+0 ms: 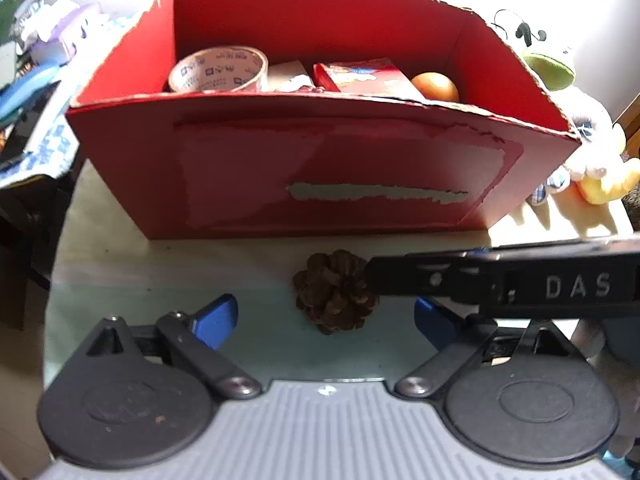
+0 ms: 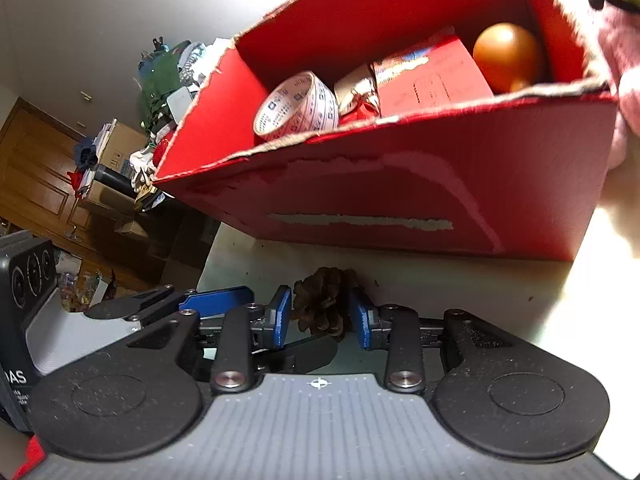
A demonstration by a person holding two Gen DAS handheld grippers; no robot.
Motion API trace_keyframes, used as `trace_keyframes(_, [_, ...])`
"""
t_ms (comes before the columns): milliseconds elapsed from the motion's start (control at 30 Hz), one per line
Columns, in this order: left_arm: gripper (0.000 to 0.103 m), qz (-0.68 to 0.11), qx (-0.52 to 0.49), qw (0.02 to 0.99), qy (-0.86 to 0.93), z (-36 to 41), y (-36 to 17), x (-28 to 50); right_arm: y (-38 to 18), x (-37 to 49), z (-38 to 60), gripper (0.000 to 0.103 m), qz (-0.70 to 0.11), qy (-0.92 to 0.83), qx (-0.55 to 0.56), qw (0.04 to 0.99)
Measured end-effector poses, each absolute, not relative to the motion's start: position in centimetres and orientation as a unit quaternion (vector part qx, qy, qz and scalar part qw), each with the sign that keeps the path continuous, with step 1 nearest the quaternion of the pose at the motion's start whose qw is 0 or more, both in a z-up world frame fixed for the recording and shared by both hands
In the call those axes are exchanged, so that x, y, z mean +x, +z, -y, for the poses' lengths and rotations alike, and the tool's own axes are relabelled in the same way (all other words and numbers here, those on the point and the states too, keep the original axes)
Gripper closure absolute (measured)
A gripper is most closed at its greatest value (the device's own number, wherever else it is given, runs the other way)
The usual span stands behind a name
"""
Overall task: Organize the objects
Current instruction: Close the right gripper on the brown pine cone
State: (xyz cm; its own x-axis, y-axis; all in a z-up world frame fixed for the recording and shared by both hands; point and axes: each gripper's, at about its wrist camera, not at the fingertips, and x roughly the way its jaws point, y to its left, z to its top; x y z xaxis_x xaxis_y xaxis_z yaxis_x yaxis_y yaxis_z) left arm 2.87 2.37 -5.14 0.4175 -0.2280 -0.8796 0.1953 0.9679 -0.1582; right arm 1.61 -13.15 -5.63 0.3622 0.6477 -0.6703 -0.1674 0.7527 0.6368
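Observation:
A brown pine cone (image 1: 334,292) lies on the table in front of a red cardboard box (image 1: 320,168). My left gripper (image 1: 324,316) is open, with the cone between and just beyond its blue pads. My right gripper (image 2: 320,316) has its blue pads closed against both sides of the pine cone (image 2: 324,304); in the left wrist view it reaches in from the right and touches the cone. The red box (image 2: 400,192) holds a tape roll (image 2: 298,106), a red packet (image 2: 432,76) and an orange ball (image 2: 506,54).
A pale tabletop (image 1: 160,264) carries the box. Soft toys (image 1: 592,160) lie to the right of the box. Cluttered cloths and papers (image 1: 44,60) lie at the left. Wooden cabinets (image 2: 36,184) and piled items stand at the far left.

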Motion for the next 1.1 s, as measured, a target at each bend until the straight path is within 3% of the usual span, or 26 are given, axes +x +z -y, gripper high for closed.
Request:
trace_keyframes(133, [0.01,-0.532,-0.036,0.834,-0.14,-2.7,-5.8,3.5,-6.5,2.3,13.1,0.063,-0.517,0.253,0.246,0.78])
trace_keyframes(333, [0.032,-0.553,-0.046,0.819,-0.143,-2.6,-7.1,4.2,-7.6,2.6,13.3,0.055,-0.536,0.248,0.261,0.764])
trace_keyframes(500, [0.047,-0.564,-0.052,0.811,-0.149,-2.5,-7.8,4.4,-8.2,2.7,13.8,0.055,-0.54,0.25,0.28,0.753])
trace_keyframes(633, [0.049,-0.562,-0.042,0.813,-0.147,-2.5,-7.8,4.3,-8.0,2.7,14.4,0.059,-0.538,0.255,0.279,0.753])
trace_keyframes(1100, [0.05,-0.557,-0.011,0.807,-0.197,1.0,-6.3,2.6,-6.4,1.1,18.0,0.059,-0.527,0.248,0.269,0.767])
